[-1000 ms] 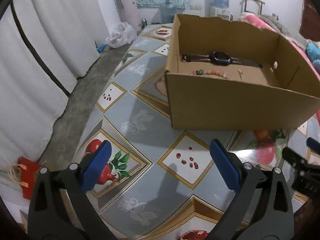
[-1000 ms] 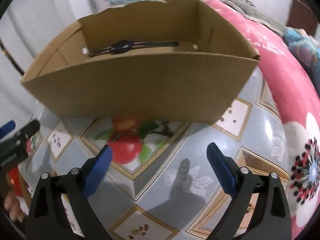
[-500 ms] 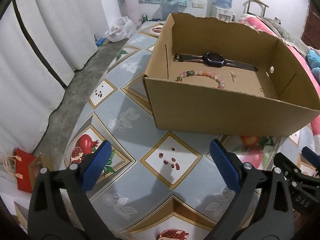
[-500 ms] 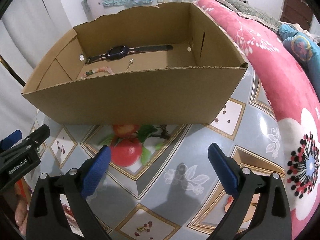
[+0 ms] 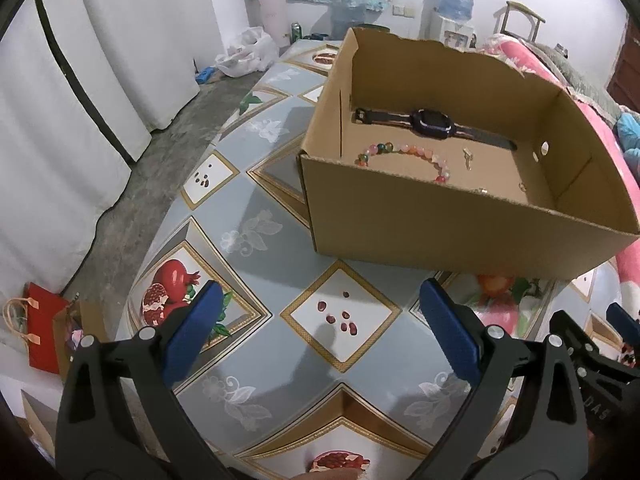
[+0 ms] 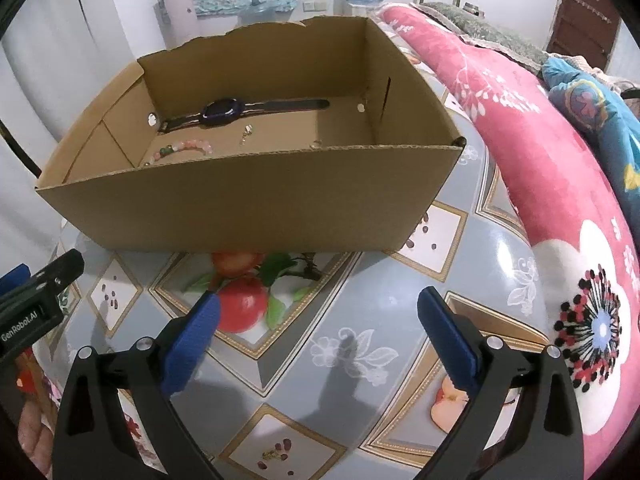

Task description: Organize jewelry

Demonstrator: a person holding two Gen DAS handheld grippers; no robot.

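Both tongs, left (image 5: 318,326) and right (image 6: 320,332), hover wide open and empty over the bench (image 5: 256,236). In the cardboard box (image 5: 440,232) near its far edge lie a light, floppy bead bracelet (image 5: 404,154), best pinched across its strand, and a watch (image 5: 432,122).

The cardboard box (image 5: 460,236) stands open at the top on the table (image 5: 256,208), so entry is from above; its four upright walls block any sideways way in. On its floor the watch (image 5: 432,122) lies along the far wall and the bead bracelet (image 5: 404,152) nearer the front wall, with bare cardboard toward the right corner. The table's near edge in front of the box is bare. To the right, a pink blanket (image 6: 560,184) rises against the table's edge.
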